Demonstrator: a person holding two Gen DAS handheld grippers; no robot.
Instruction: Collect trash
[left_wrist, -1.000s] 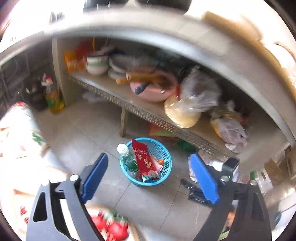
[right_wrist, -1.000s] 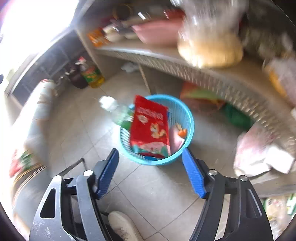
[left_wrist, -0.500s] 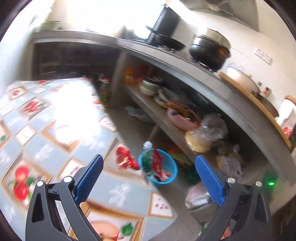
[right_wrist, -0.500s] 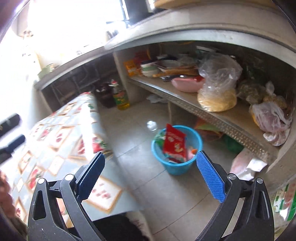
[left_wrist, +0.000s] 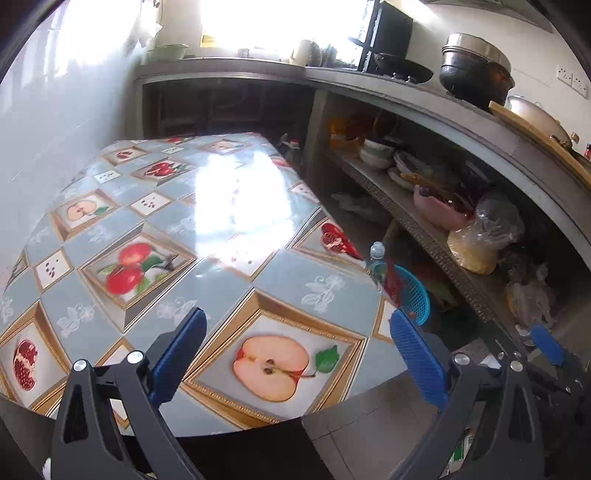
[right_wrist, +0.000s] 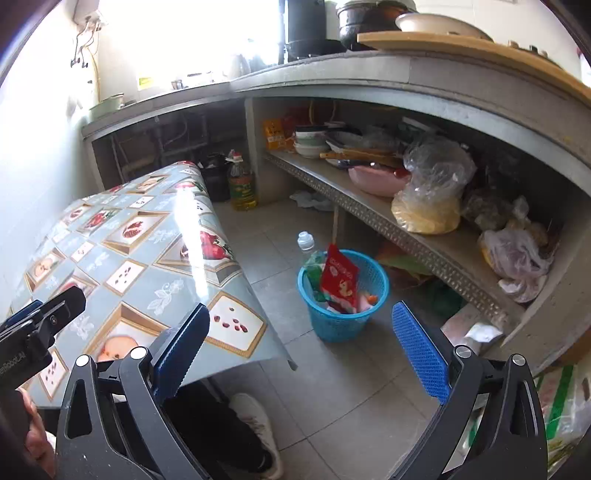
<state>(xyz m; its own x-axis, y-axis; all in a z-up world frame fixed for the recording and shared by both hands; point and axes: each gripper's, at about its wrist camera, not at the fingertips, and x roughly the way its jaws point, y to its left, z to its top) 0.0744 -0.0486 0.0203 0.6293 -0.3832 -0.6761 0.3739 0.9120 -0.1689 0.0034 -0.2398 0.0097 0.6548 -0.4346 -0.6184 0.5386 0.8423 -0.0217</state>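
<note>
Left wrist view: left gripper (left_wrist: 295, 349) spread wide, nothing held, over tablecloth table (left_wrist: 177, 236). Blue basket (left_wrist: 413, 295) past table's far right edge, half hidden by it, on floor; clear bottle (left_wrist: 376, 258) and red packet (left_wrist: 392, 286) poking out.

Right wrist view: right gripper (right_wrist: 301, 341) spread wide, nothing held, above floor tiles. Basket (right_wrist: 343, 295) right of table (right_wrist: 129, 266), below shelf (right_wrist: 406, 229), apart from gripper. Bottle (right_wrist: 308, 251), red packet (right_wrist: 338, 278) inside basket. Left gripper's tip (right_wrist: 40, 321) over table's near edge.

Grey tiled floor (right_wrist: 332, 387): round blue plastic mesh basket (right_wrist: 343, 321) standing near low shelf, yellow oil bottle (right_wrist: 242, 184) by pillar. Bench (left_wrist: 155, 236) with glossy fruit-print cloth. Long grey shelf (right_wrist: 369, 199): pink basin (right_wrist: 376, 181), bagged yellow grain (right_wrist: 428, 210), stacked bowls (right_wrist: 310, 142).
</note>
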